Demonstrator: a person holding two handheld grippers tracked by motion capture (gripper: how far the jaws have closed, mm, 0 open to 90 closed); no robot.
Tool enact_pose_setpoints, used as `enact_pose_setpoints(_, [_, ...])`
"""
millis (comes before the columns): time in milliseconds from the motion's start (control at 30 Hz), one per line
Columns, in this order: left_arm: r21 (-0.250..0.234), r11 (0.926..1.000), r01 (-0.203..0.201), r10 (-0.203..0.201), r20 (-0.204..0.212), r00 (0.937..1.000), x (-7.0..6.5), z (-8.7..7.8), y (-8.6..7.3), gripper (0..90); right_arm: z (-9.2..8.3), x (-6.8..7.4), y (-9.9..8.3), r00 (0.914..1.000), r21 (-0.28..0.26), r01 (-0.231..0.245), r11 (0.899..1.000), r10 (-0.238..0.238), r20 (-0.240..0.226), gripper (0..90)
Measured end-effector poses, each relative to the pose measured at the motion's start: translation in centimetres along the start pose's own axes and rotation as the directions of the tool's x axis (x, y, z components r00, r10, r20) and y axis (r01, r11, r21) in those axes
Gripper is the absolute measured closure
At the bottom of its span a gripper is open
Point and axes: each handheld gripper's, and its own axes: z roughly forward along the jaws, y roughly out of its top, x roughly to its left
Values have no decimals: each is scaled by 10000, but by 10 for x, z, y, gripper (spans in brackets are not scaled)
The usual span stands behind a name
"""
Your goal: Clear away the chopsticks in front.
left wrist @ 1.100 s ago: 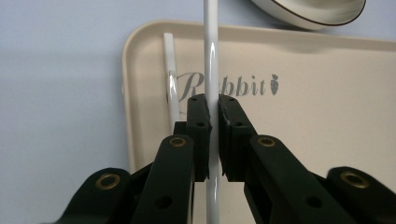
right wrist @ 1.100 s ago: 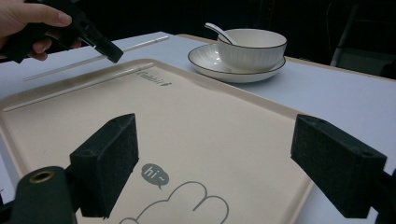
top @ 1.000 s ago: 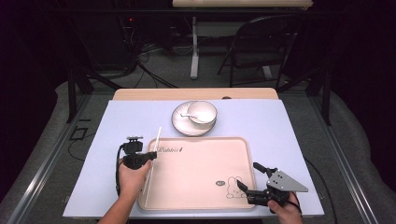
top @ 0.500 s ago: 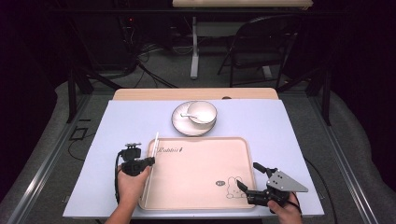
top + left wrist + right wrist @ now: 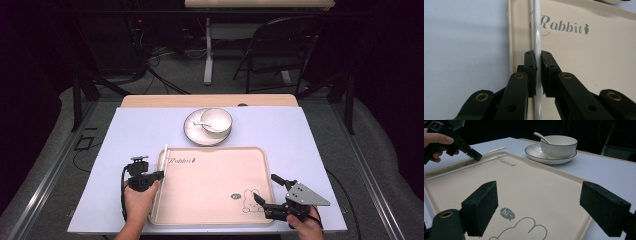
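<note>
A thin white chopstick (image 5: 537,37) lies along the left inner edge of the beige rectangular plastic tray (image 5: 215,200), clamped between the pads of the left gripper (image 5: 538,72). A second white chopstick (image 5: 495,149) rests just outside the rim on the pale blue table mat (image 5: 135,130). The right gripper (image 5: 544,212) hovers wide open over the tray's near right corner.
</note>
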Motion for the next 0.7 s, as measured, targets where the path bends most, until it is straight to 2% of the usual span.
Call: enact_pose_setpoints(700, [7,9994,341,-341,-189,9992,3,2,-6,822,0,1,0,10000,40,9,10000,-9,-45,143])
